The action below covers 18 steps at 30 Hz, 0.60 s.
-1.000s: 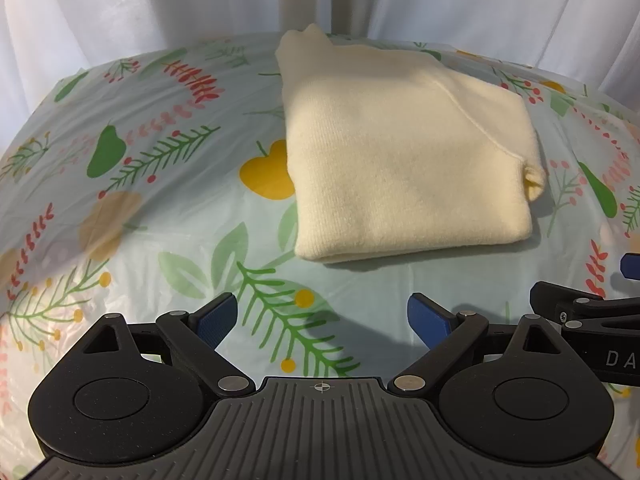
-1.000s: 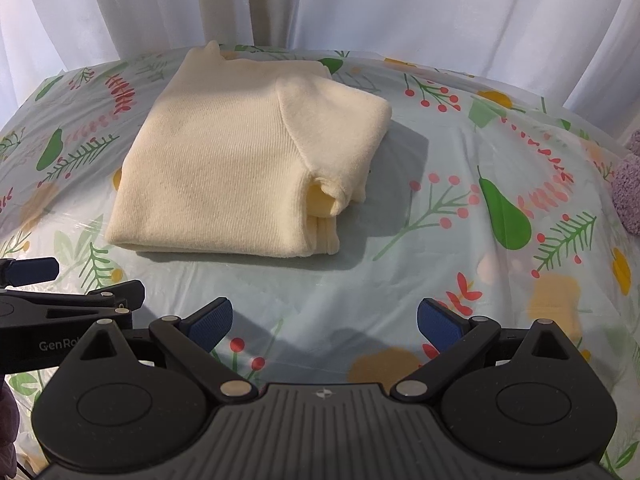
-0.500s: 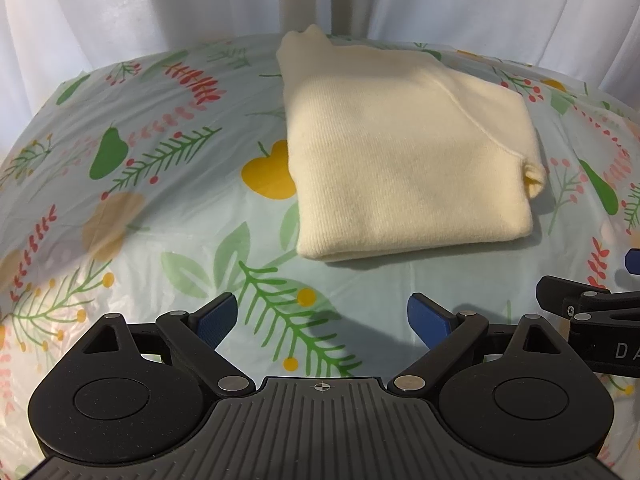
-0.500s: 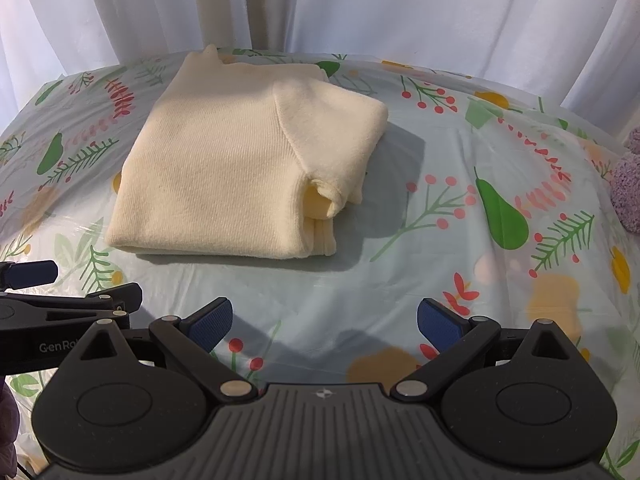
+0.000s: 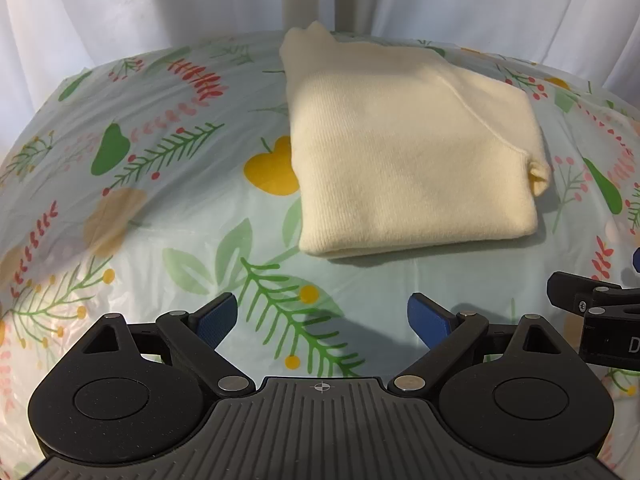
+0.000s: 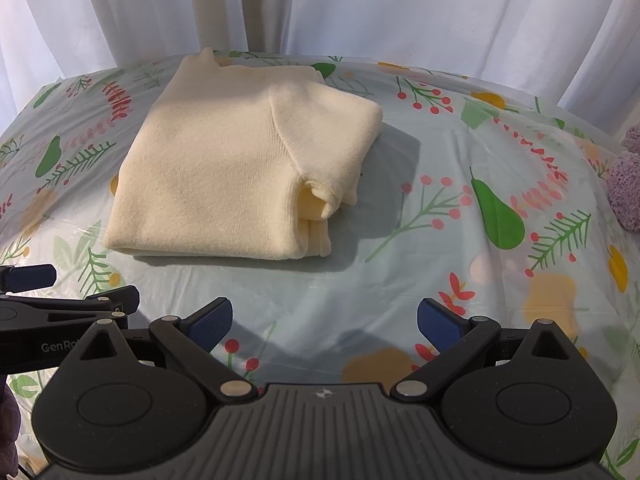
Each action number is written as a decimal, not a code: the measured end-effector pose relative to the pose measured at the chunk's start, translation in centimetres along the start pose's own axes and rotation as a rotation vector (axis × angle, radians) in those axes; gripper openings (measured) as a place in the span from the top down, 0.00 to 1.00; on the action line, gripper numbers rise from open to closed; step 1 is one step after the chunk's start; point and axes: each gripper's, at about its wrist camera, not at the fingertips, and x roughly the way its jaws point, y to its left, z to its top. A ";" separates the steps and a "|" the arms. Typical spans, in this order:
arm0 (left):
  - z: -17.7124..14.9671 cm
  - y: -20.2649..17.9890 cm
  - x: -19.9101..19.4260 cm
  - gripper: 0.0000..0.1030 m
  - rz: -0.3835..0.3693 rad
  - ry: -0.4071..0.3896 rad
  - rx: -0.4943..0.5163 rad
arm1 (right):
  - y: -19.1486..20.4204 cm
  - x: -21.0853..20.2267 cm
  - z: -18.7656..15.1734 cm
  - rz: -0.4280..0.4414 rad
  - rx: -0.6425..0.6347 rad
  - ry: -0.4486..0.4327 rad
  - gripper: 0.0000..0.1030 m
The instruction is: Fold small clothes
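Cream knitted sweater [image 5: 404, 156] lies folded on the floral-plastic-covered bench [image 5: 160, 208]; left claw [image 5: 322, 318] and right claw [image 6: 324, 324] both spread wide, empty, short of it.

My cream-yellow sweater [image 5: 408, 160] lies plain and ribbed on a pale mint tablecloth [image 5: 168, 216] printed with green pears, fern sprigs, red berries and yellow fruit; white curtains [image 6: 400, 8] at the far side, a fuzzy lilac thing [image 6: 626, 188] far right, my blue pads [image 6: 210, 326] on black arms
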 end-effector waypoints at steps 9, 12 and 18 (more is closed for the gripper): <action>0.0 -0.1 0.0 0.07 0.002 0.000 -0.001 | -0.1 0.0 0.0 0.003 0.004 -0.001 0.04; 0.0 -0.1 0.0 0.07 0.001 0.000 0.003 | -0.1 -0.1 0.0 0.002 0.005 -0.001 0.04; -0.1 -0.1 0.1 0.07 0.000 0.002 -0.001 | -0.2 -0.1 -0.1 0.002 0.006 -0.005 0.04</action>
